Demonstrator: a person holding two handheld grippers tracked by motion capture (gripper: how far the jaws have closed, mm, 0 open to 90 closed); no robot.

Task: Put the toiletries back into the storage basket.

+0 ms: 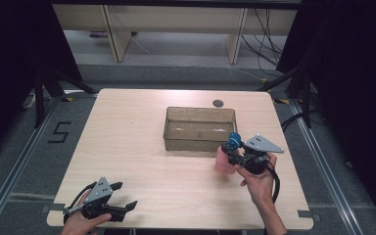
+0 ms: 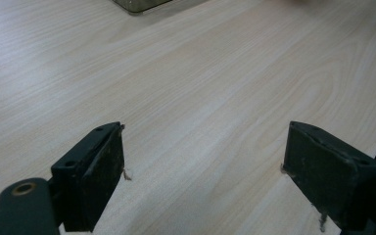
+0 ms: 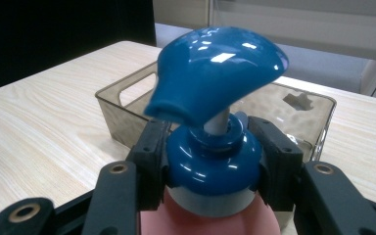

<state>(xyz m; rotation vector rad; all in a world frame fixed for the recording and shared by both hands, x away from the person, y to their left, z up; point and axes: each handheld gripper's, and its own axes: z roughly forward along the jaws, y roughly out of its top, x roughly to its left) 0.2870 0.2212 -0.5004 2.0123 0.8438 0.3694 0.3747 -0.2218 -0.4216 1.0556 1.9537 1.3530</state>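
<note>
Left gripper (image 1: 125, 197) showing black body, grey three-cornered plate, frayed worn pads; right gripper (image 1: 229, 151) showing black jaws, brass-ringed screw holes, black cable trailing.

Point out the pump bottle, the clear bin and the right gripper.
pump bottle (image 3: 215, 73), right gripper view, on its blue pump head.
clear bin (image 1: 199, 138), high view, on its near wall.
right gripper (image 1: 231, 152), high view, between its fingertips at the bottle's neck.

Soft overhead light, dark surroundings, slight blur.
</note>
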